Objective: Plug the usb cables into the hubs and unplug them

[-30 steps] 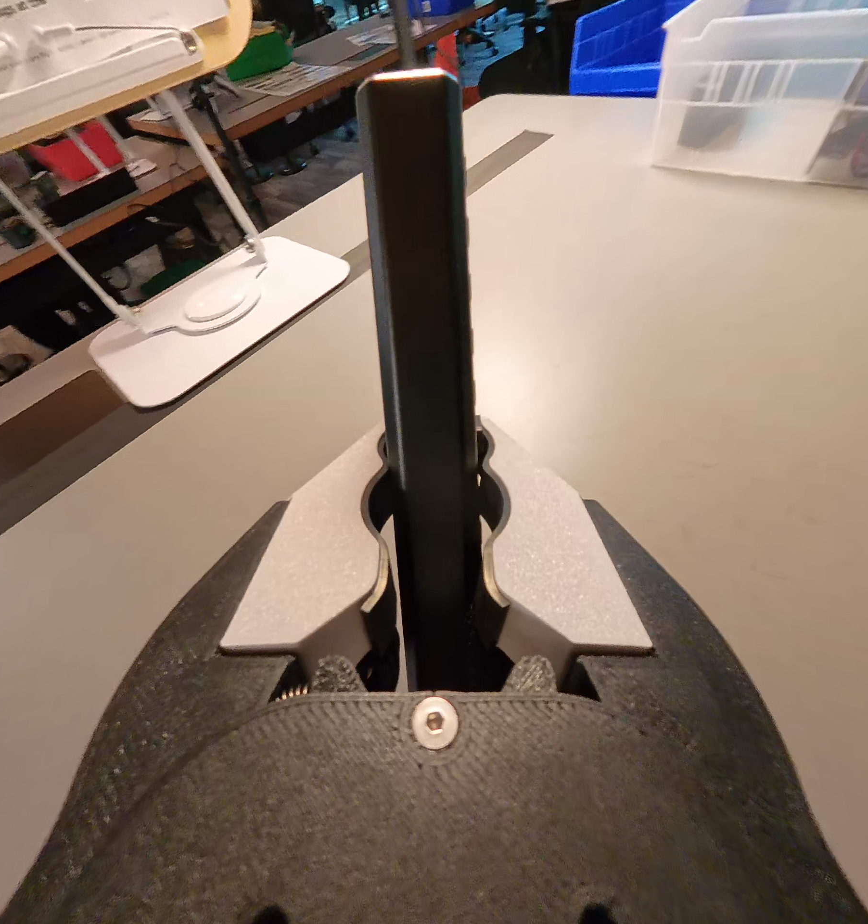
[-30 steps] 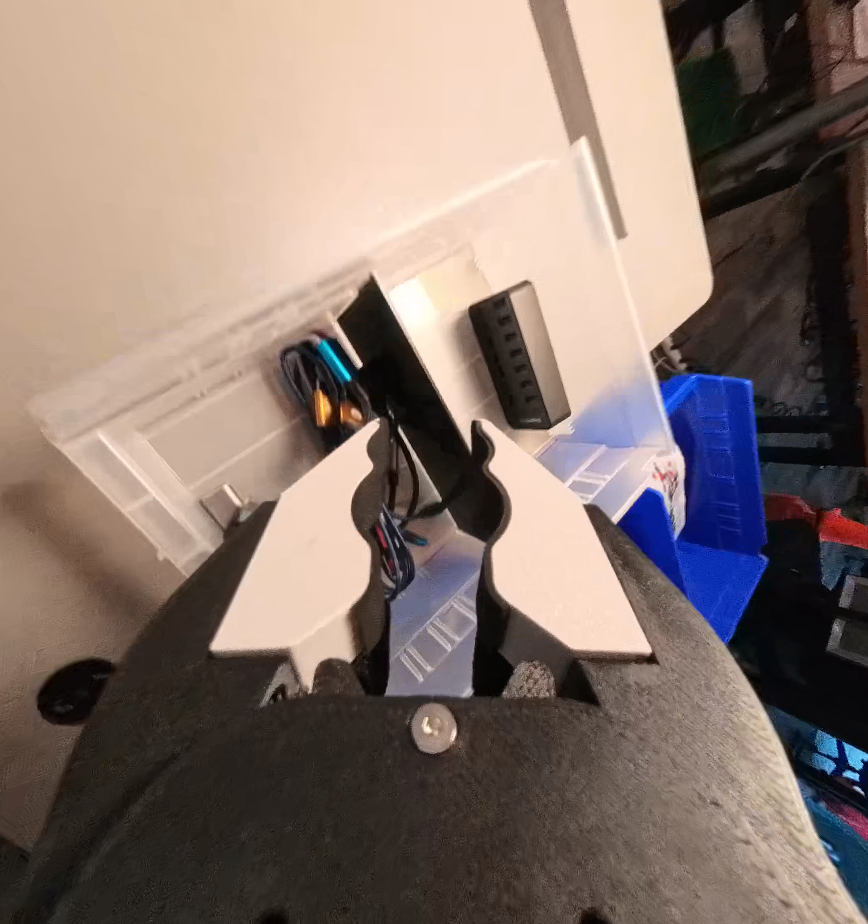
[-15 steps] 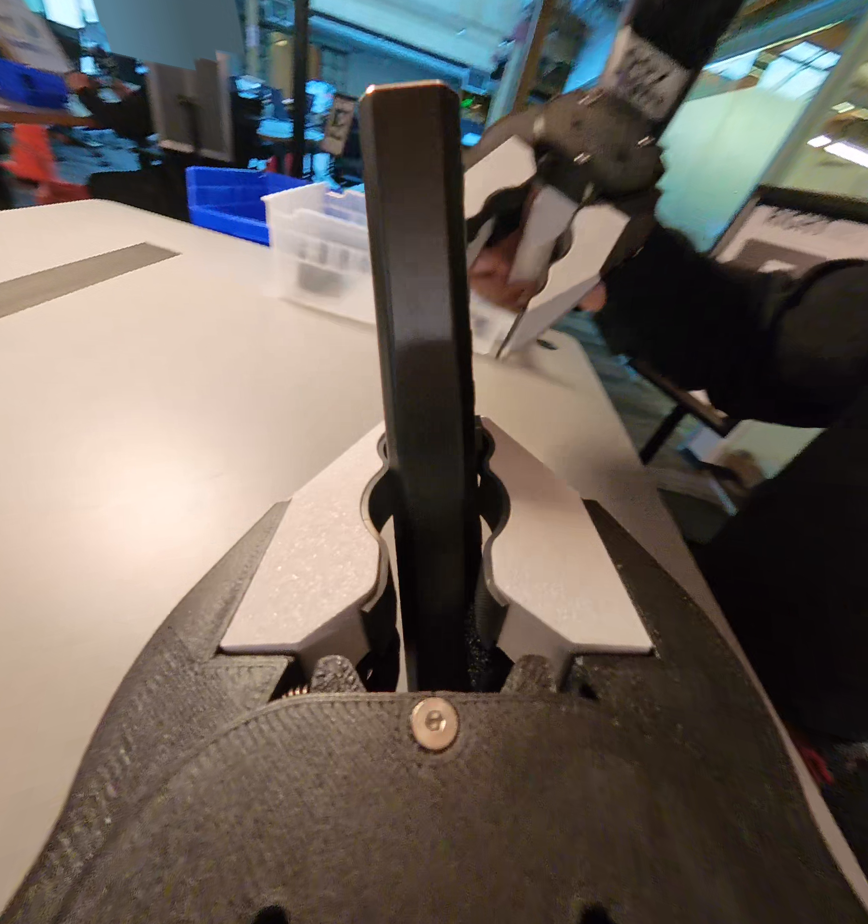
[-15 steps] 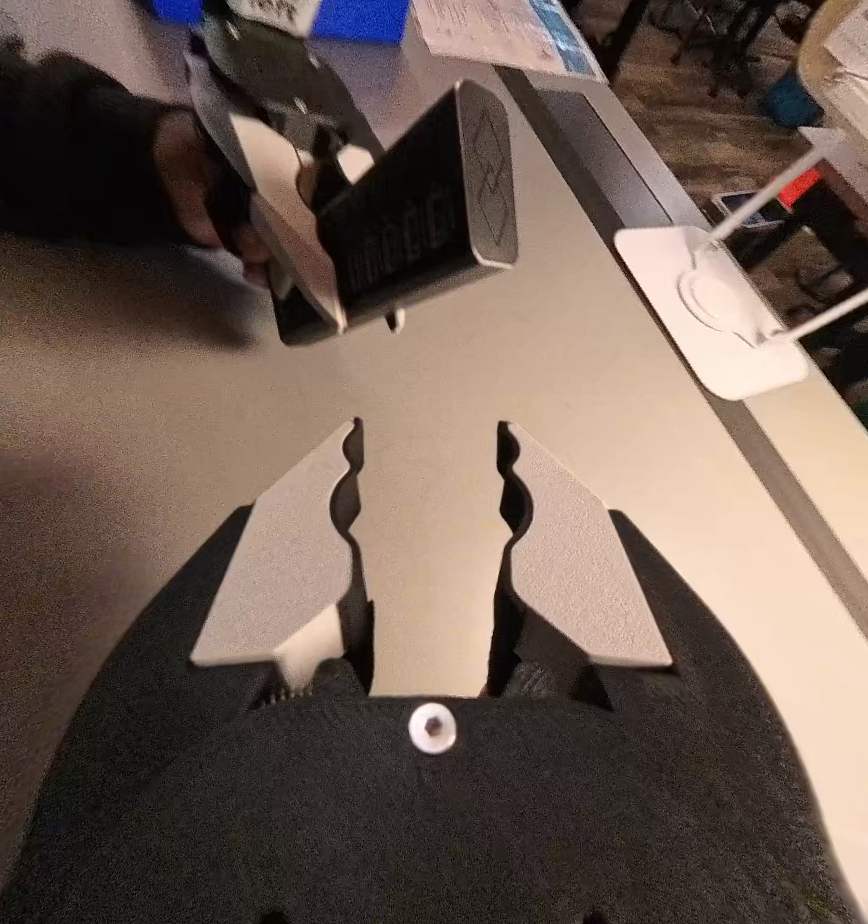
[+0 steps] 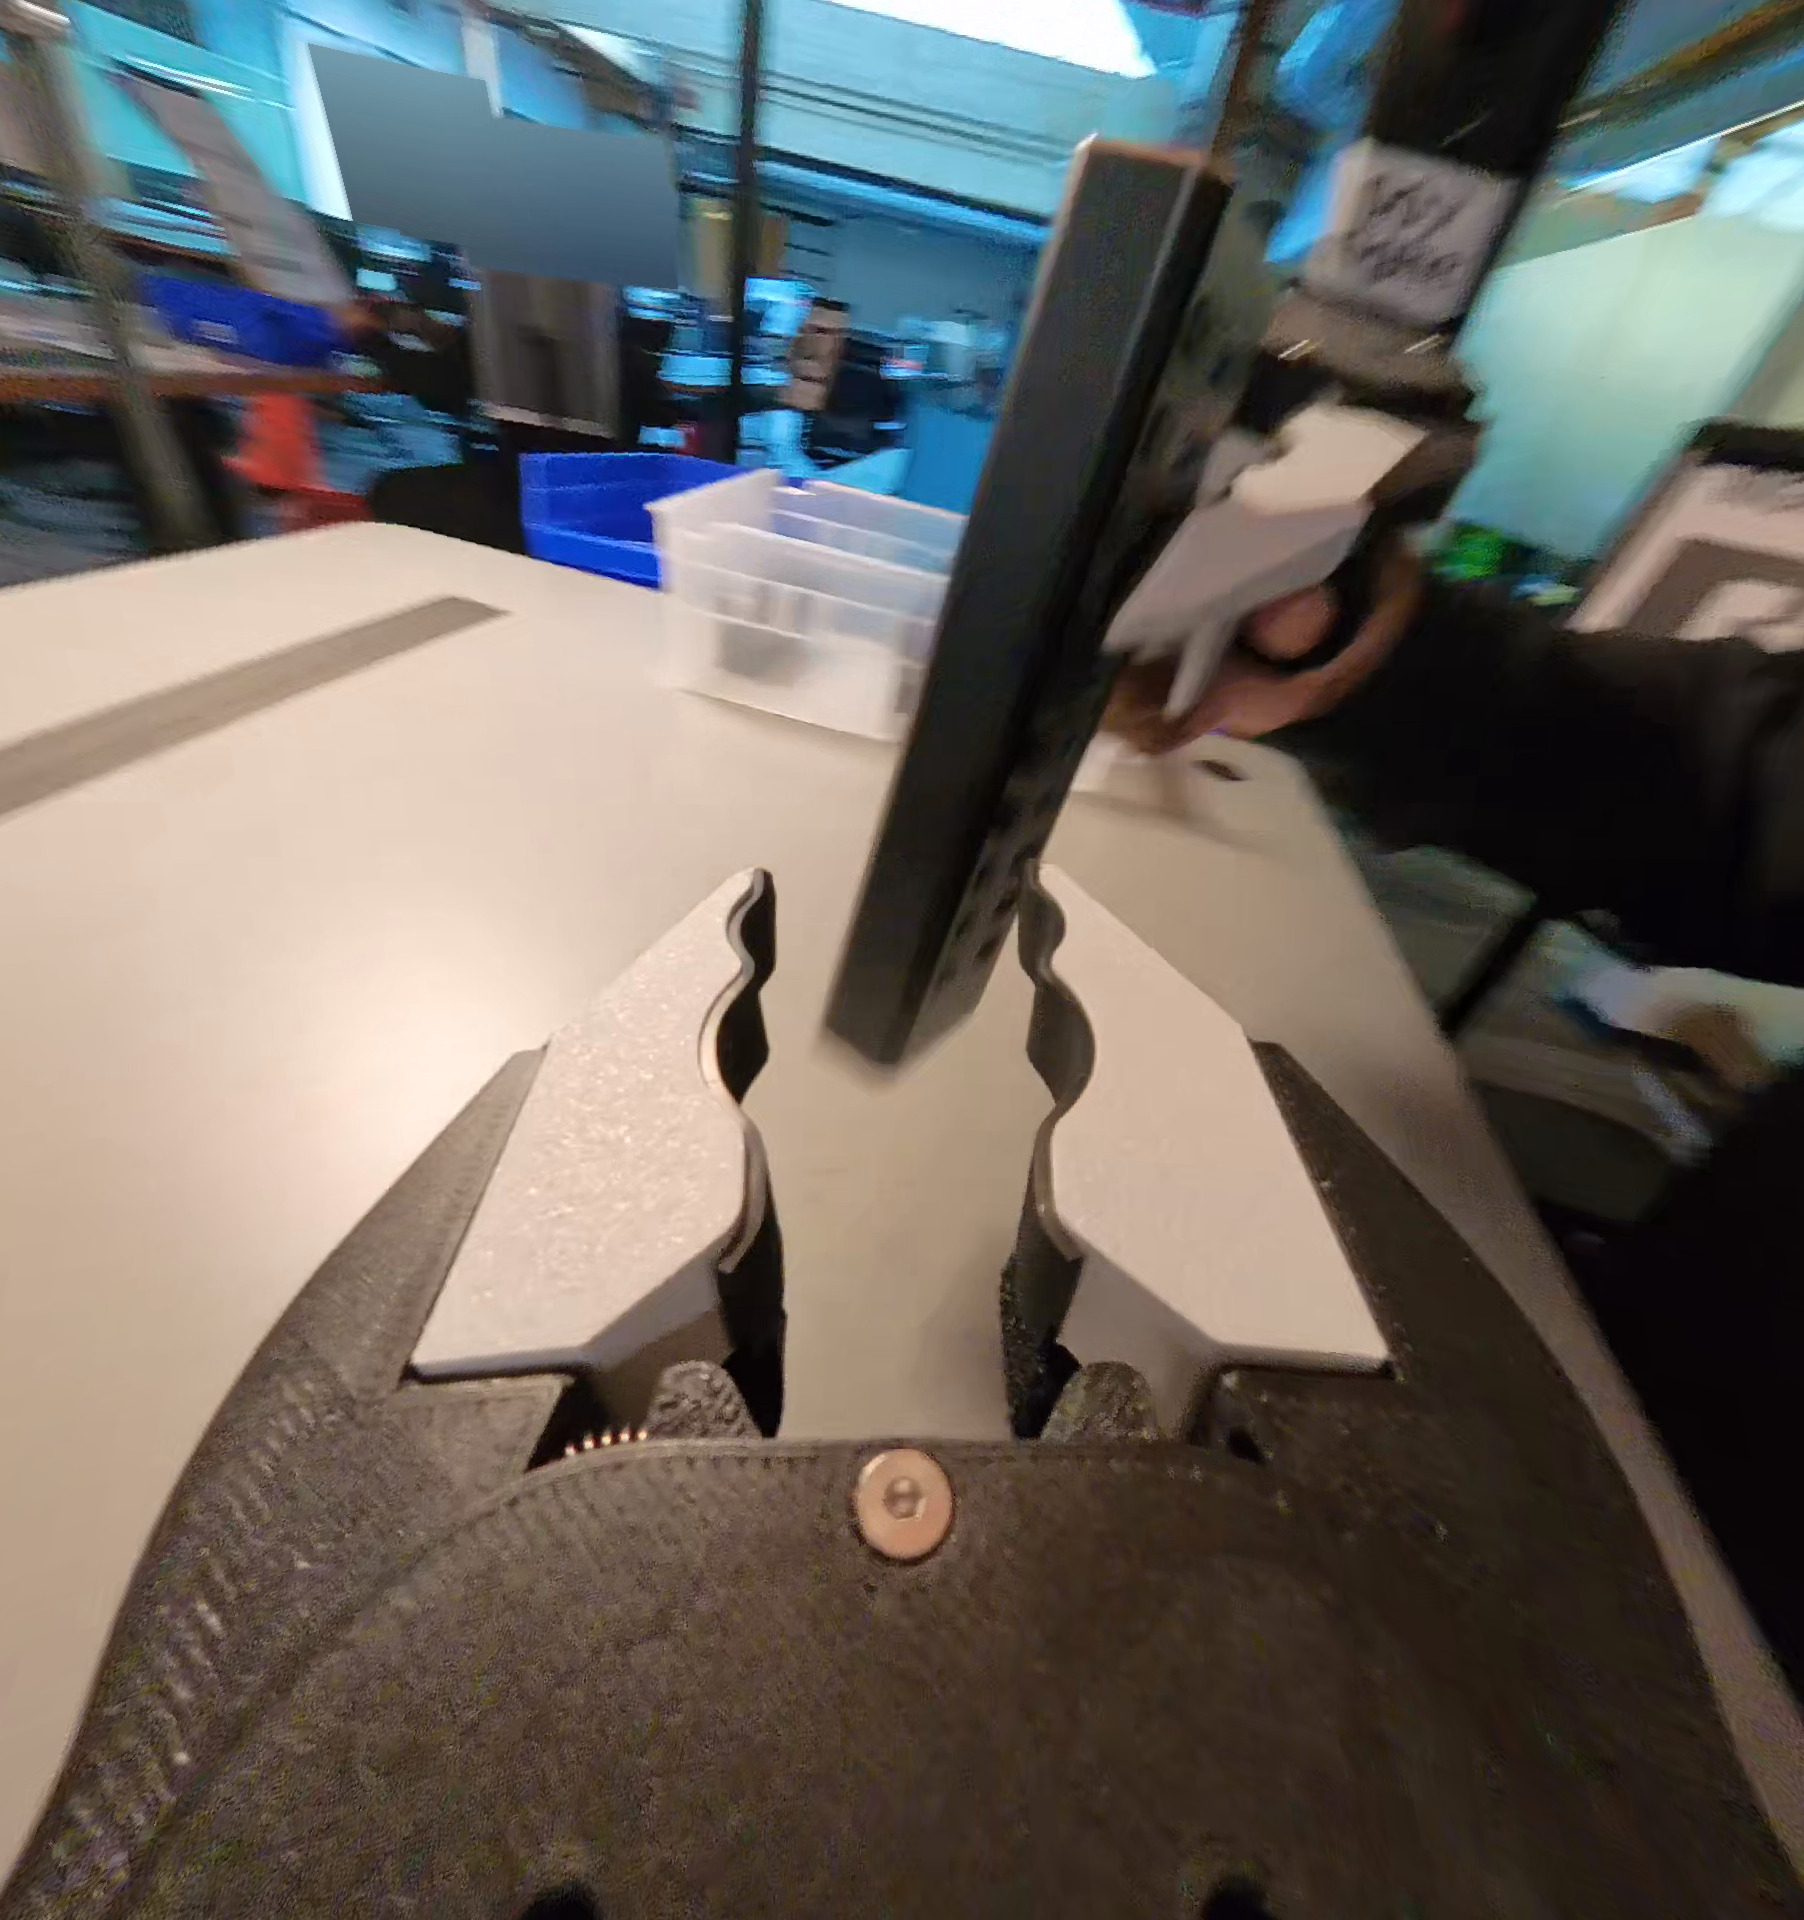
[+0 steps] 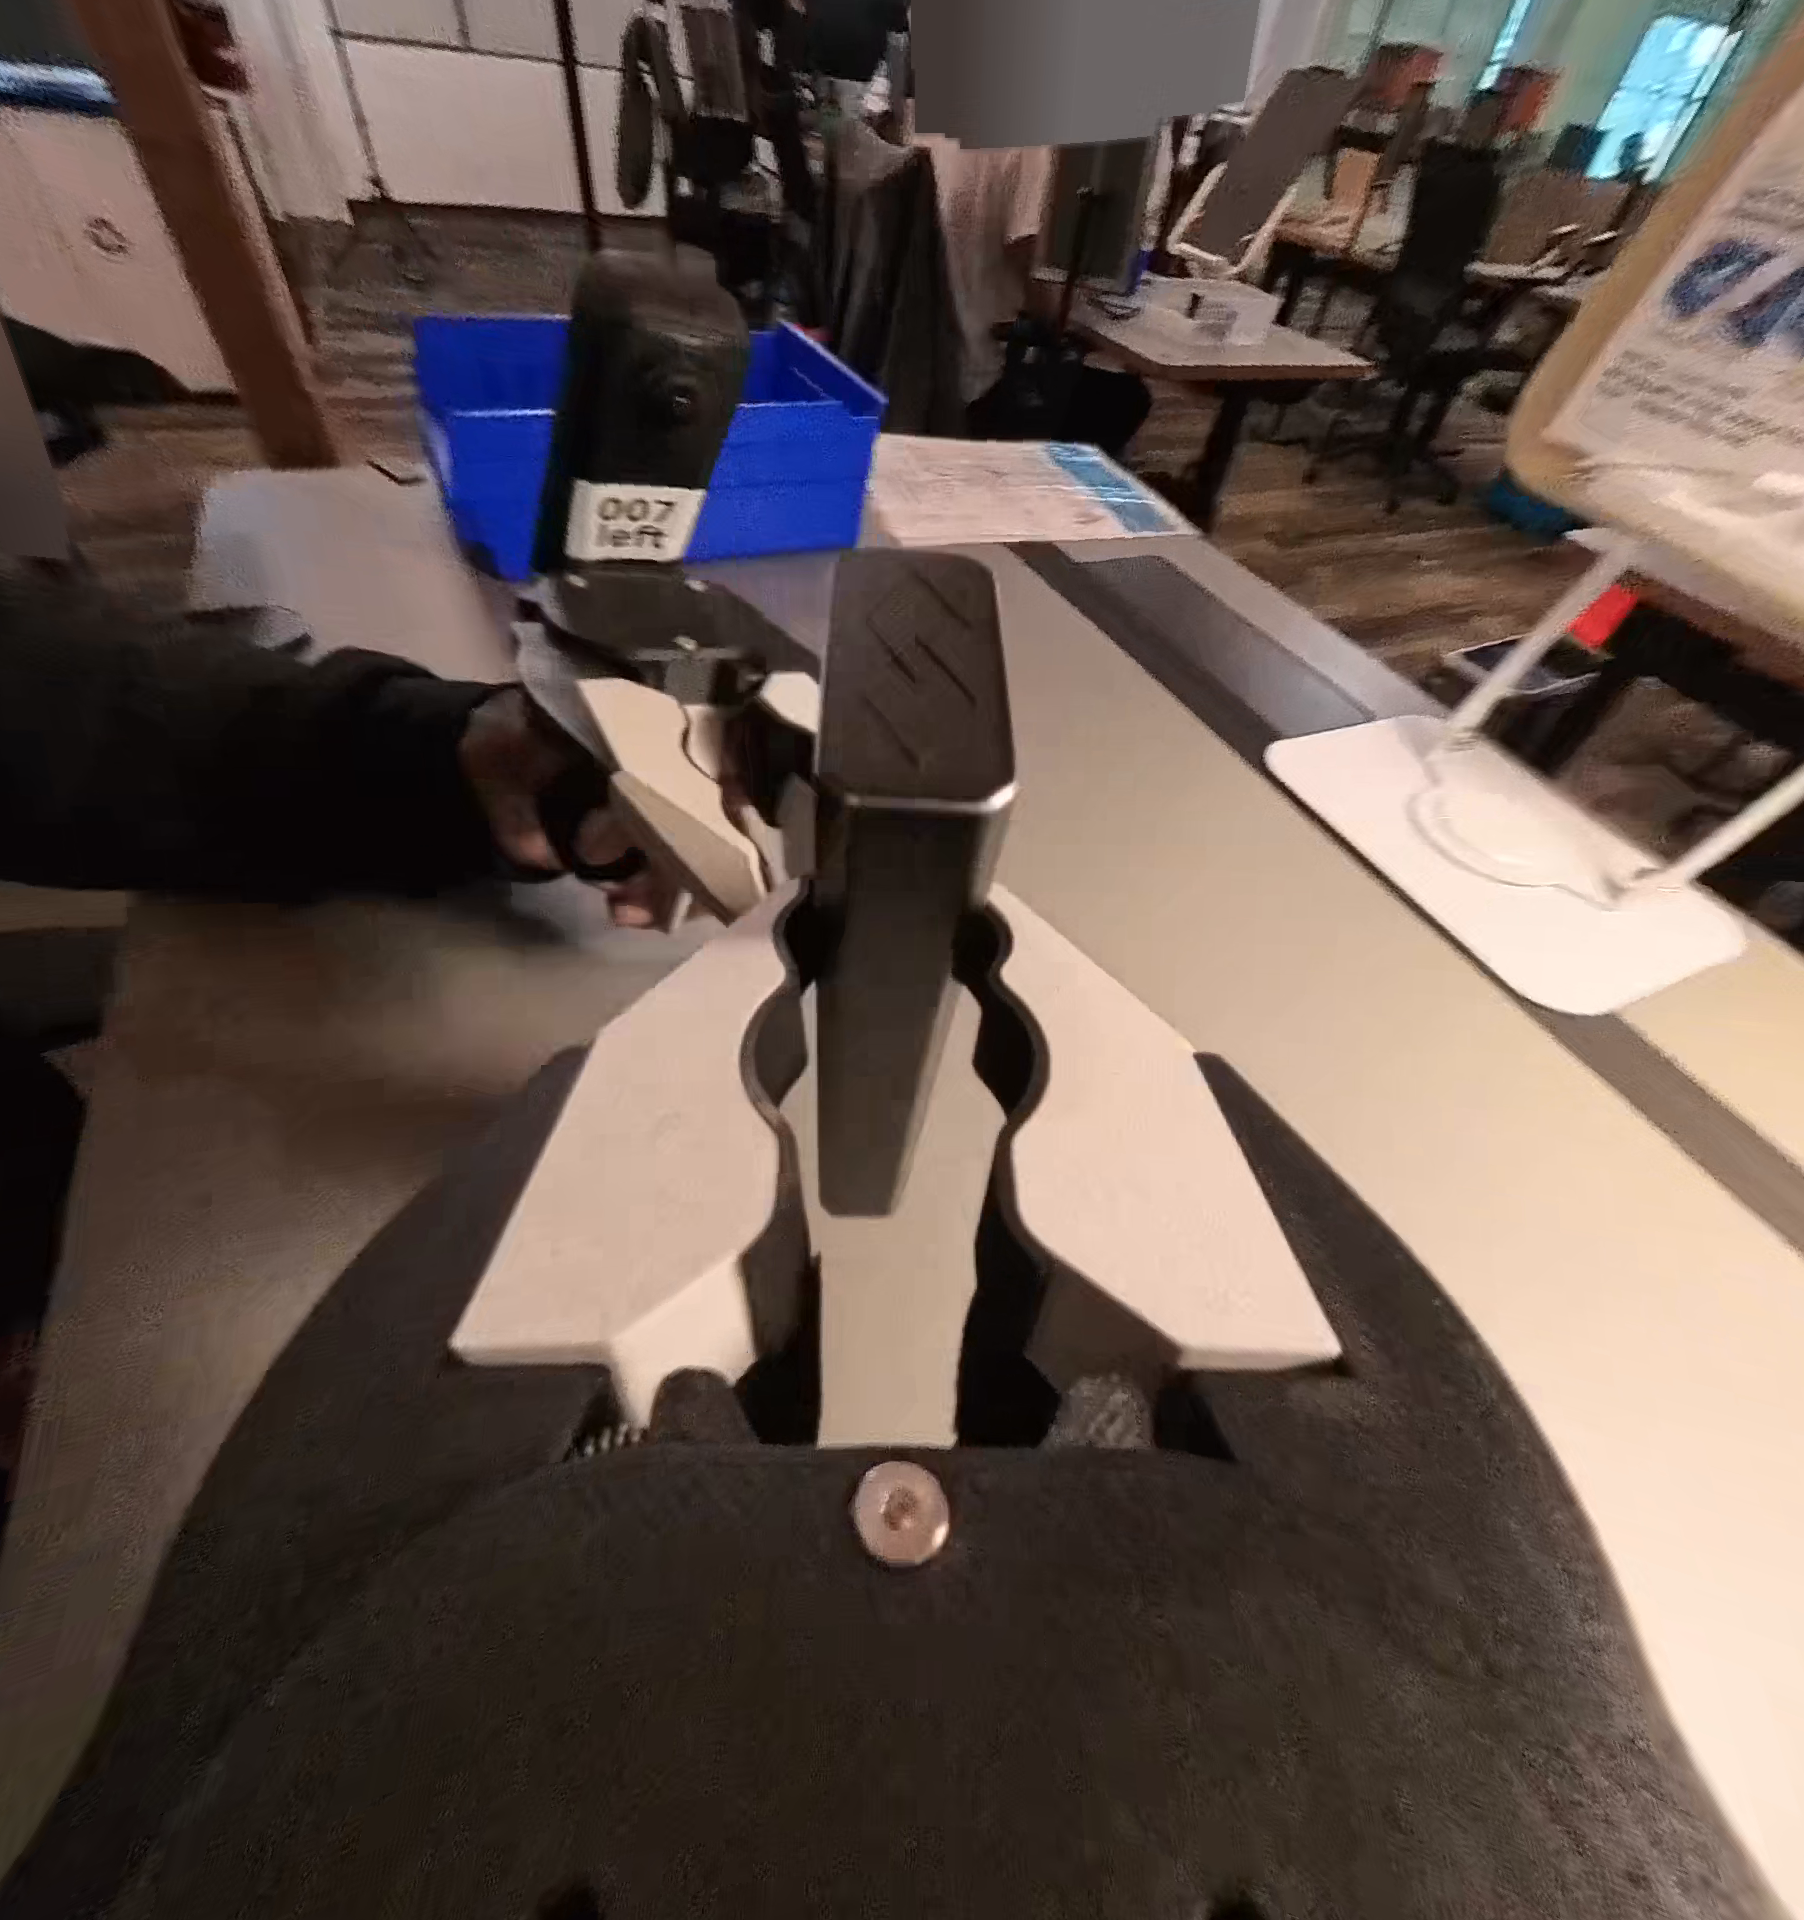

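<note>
Passing hub (image 6: 913, 831) between grippers: right gripper (image 6: 893, 935) clamped on hub for port access; left gripper (image 5: 898, 914) fingers apart, released.

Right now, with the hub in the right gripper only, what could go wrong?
1. The hub hangs tilted above the table, held only by the right gripper; it could pivot or slip.
2. The left gripper's open jaws flank the hub's lower end; moving sideways could knock it loose.
</note>
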